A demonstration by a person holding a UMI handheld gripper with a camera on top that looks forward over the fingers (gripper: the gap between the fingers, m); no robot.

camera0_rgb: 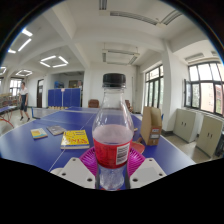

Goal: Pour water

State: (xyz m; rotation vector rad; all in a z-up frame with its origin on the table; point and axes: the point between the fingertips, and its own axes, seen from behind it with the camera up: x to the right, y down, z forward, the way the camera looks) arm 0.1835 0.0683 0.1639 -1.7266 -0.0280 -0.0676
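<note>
A clear plastic bottle (113, 125) with a black cap and a red label stands upright between my fingers, with pink liquid in its upper part. My gripper (112, 165) is shut on the bottle: the magenta pads (90, 160) press on its sides at the label and just below it. The bottle is held above the blue table (40, 145). An orange cup (135, 148) shows just behind the bottle on the right. No other vessel shows.
A brown cardboard box (151, 125) stands on the table beyond the right finger. A yellow book (75, 138) and smaller flat items (39, 133) lie at the left. Windows, cabinets and blue boards line the room behind.
</note>
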